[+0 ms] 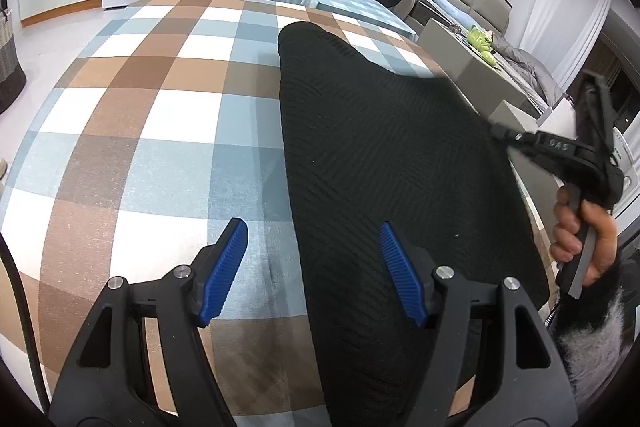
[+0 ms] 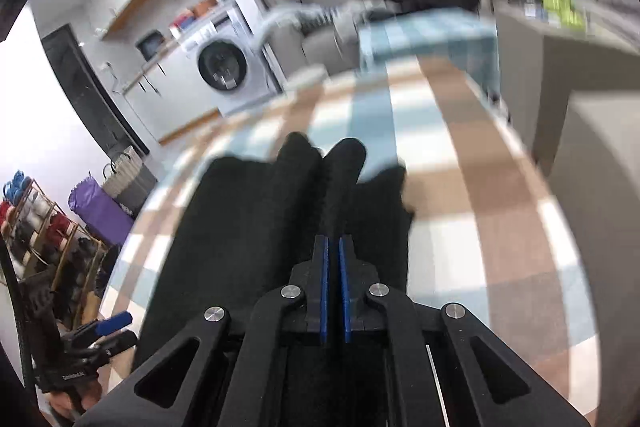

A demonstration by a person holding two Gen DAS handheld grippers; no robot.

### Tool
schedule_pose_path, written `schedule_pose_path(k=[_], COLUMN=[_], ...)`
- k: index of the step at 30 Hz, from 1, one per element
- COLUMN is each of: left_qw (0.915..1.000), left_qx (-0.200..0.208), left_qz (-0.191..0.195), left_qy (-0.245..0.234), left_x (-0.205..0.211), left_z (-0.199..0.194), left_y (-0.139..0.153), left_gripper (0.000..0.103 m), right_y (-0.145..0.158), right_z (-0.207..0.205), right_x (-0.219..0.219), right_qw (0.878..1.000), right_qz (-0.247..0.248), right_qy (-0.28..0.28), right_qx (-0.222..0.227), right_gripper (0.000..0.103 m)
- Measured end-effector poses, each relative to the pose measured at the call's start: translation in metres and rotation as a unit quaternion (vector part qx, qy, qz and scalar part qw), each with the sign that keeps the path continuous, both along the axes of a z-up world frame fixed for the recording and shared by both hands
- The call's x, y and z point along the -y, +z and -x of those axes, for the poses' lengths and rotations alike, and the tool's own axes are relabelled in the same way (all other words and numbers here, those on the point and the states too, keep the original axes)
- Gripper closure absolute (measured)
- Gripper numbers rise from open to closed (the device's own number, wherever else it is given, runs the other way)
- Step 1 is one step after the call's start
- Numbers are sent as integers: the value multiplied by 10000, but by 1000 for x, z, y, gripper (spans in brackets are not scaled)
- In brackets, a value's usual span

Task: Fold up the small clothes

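Item: black ribbed garment point(image 1: 384, 155), spread over the right side of my desk point(image 1: 132, 131), on its checked cloth. My left claw point(image 1: 314, 273) stood wide, empty, above the garment's left edge near the desk's near edge. Left view alone showed my right hand point(image 1: 580, 239) at the desk's right edge. Right view alone, blurred, showed my right claw point(image 2: 334, 247) clamped tight on a raised fold of the garment.
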State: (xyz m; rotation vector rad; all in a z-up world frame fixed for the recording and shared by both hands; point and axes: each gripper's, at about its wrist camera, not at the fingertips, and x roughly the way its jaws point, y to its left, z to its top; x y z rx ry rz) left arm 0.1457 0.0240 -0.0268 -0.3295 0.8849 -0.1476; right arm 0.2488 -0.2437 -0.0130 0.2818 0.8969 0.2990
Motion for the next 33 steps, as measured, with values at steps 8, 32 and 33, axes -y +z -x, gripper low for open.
schedule_pose_path(k=[8, 32, 33], left_qw=[10000, 9999, 9999], left_qx=[-83, -101, -97], left_qz=[-17, -15, -8], left_qy=[-27, -37, -43], left_x=[2, 0, 1], left_z=[0, 1, 0], left_y=[-5, -6, -6], left_gripper=[37, 37, 37], right_y=[-18, 7, 8], right_z=[5, 32, 34], right_x=[5, 6, 0], right_qw=[9985, 9999, 9996], right_qz=[-414, -114, -172], right_qy=[41, 49, 202], right_qx=[-362, 72, 59], right_gripper=[82, 79, 79])
